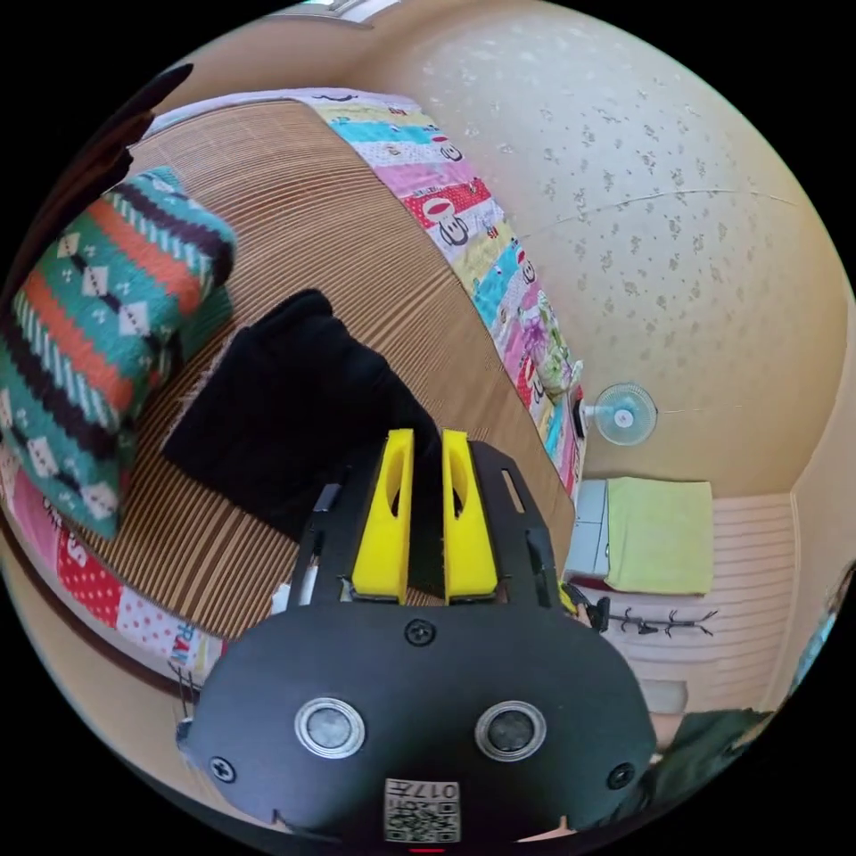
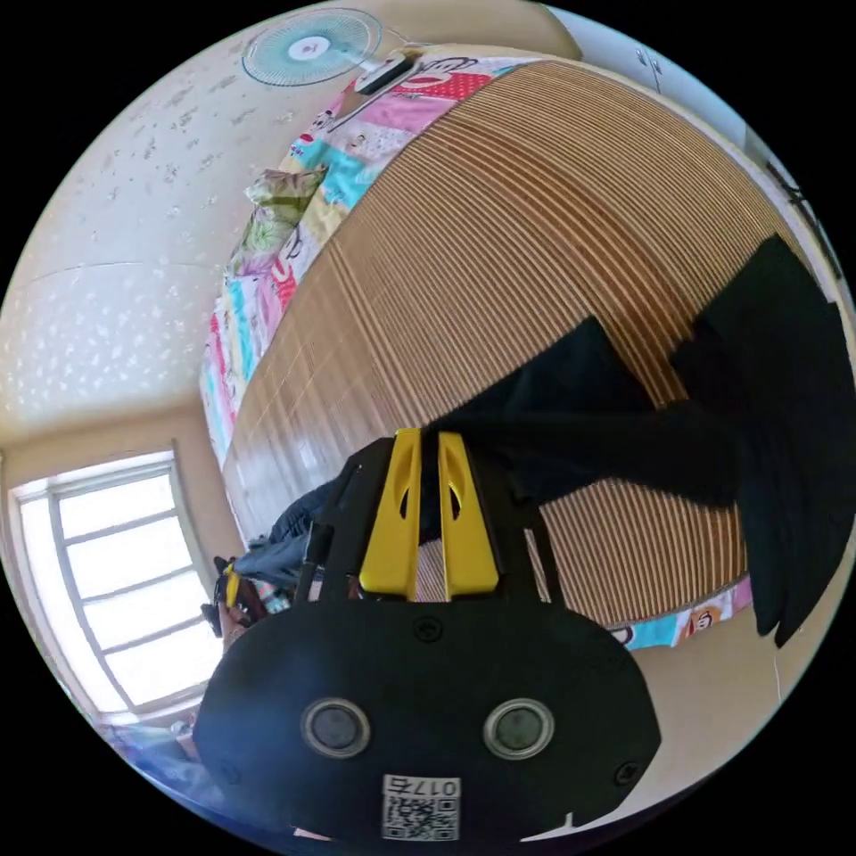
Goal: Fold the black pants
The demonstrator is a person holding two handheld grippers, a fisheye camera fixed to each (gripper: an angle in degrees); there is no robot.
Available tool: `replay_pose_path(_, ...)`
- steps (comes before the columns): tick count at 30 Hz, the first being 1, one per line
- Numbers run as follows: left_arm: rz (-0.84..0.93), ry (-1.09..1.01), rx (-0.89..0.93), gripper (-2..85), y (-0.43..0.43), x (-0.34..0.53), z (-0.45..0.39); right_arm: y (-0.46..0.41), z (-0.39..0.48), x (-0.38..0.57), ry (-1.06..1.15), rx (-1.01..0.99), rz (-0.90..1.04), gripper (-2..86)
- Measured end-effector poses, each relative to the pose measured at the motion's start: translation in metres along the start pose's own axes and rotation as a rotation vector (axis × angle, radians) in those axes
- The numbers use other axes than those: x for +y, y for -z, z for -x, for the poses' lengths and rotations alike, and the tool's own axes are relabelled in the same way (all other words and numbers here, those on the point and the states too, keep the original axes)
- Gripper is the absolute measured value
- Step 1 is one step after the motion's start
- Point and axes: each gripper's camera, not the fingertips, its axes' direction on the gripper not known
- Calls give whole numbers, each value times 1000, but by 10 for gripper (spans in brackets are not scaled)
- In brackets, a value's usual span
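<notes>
Left gripper view: black pants (image 1: 294, 392) bunched on the bamboo mat (image 1: 357, 232) beside a knit pillow (image 1: 98, 330), left gripper (image 1: 426, 441) fingers nipping cloth. Right gripper (image 2: 428, 441) likewise pinching a stretched edge. Mid-fold, probably; next, carry both edges across evenly, then lay flat.

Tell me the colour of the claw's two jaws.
Yellow, clearest in the left gripper view on the left claw.

A home bedroom is indicated by a bed with a bamboo mat (image 1: 374, 259), a patchwork sheet (image 1: 481, 232), a knitted pillow (image 1: 98, 330), a fan (image 1: 624, 415) at three o'clock, and a window (image 2: 116, 588).
</notes>
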Motion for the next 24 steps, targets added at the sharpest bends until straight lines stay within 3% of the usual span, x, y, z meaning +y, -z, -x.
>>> replay_pose_path(2,-73,14,-13,49,-24,-9,-8,-8,17,-19,-51,99,-40,49)
replay_pose_path(4,-12,23,-36,55,-58,-17,-16,-24,34,-33,-32,148,-7,40)
replay_pose_path(7,220,-117,-74,61,-125,-15,-39,-71,54,-37,93,181,152,17)
replay_pose_path(11,627,-380,-410,39,-208,33,-48,-149,35,6,199,403,436,7)
replay_pose_path(14,642,-506,-497,0,-211,64,-45,-150,19,52,259,419,365,5)
replay_pose_path(19,666,-345,-449,-8,-195,70,-27,-137,-25,106,172,329,386,7)
replay_pose_path(24,777,-238,-433,-5,-175,82,-7,-92,-120,158,-264,-25,224,15)
